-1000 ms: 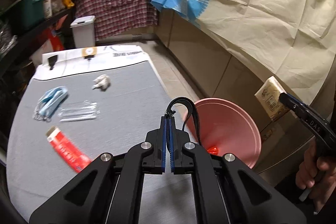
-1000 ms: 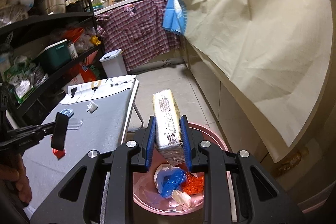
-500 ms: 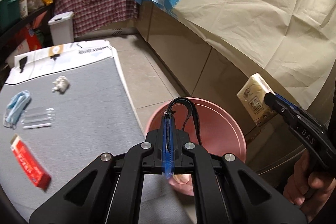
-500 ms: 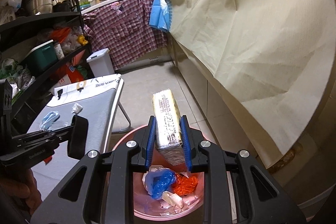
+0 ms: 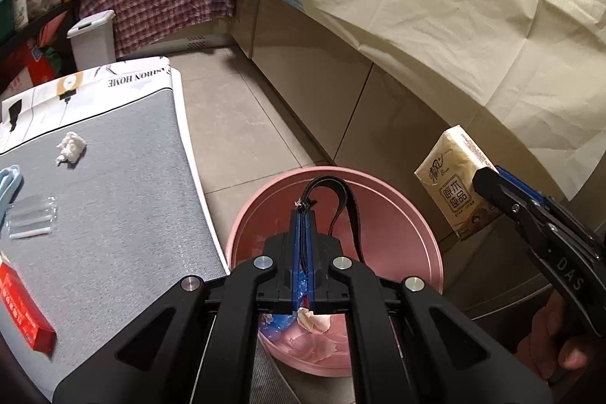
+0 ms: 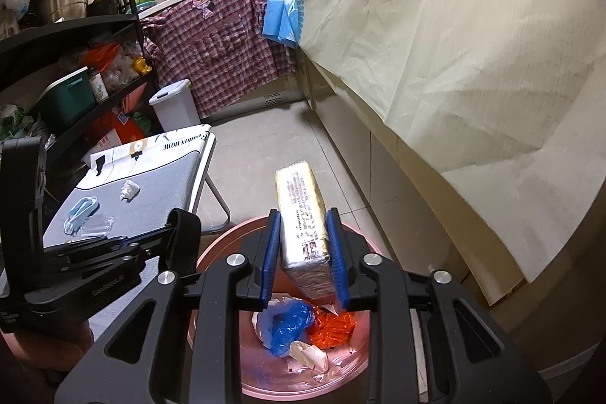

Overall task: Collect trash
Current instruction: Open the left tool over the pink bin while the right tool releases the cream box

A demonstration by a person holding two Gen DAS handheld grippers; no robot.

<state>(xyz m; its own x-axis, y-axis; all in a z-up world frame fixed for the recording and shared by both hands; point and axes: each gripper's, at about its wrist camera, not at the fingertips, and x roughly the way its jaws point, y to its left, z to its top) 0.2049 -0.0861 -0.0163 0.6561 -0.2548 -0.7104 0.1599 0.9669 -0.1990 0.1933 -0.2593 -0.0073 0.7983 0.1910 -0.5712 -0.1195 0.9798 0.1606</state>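
tissue pack: i saw it tilted between my right tongs' pads, above the pink bin; a gap showed on its left side.
right tongs: jaws had just been opening, pack between them.
left tongs: clamped on a black strap, over the bin.
bin: below both tongs, holding blue and orange wrappers.
table: left of my left tongs, with a white wad and red box.
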